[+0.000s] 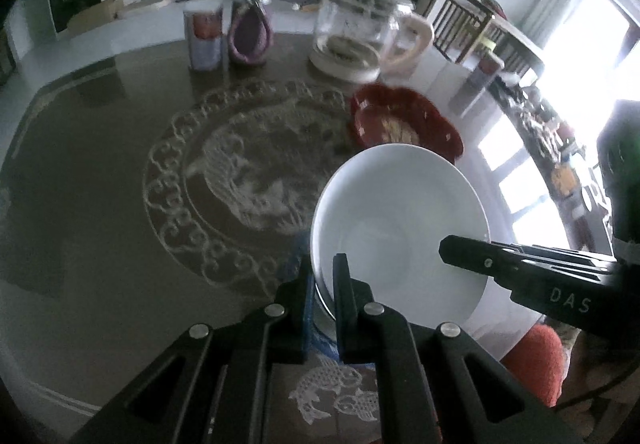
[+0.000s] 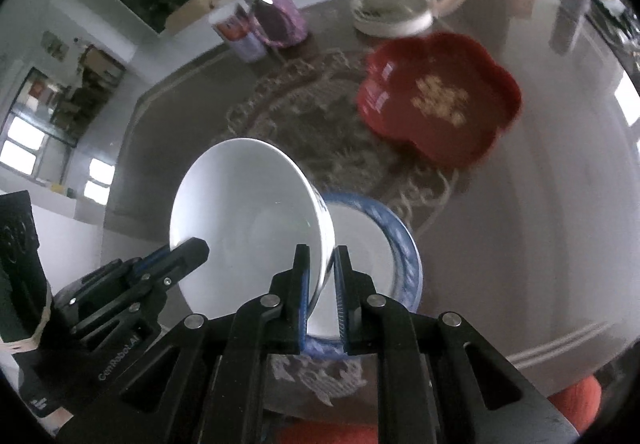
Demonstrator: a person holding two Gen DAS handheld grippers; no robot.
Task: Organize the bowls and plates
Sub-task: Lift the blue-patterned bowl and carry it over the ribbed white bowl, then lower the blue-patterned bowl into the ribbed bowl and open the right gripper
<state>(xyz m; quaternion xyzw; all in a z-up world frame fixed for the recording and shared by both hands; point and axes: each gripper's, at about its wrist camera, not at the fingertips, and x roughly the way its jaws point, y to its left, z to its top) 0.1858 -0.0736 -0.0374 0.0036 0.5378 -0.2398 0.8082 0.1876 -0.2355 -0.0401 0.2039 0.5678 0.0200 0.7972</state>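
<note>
Both grippers pinch the white bowl's [image 2: 244, 220] rim – left gripper [image 1: 320, 284] and right gripper [image 2: 320, 276] alike – holding it tilted above the blue-rimmed plate [image 2: 394, 244] at the near edge, stacking seemingly underway, the far red dish [image 2: 436, 100] untouched.

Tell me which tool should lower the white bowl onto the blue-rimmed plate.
Right, probably. The right tool clamps the white bowl at its rim just above the blue-rimmed plate; the left tool grips the opposite rim, off to the plate's side.
</note>
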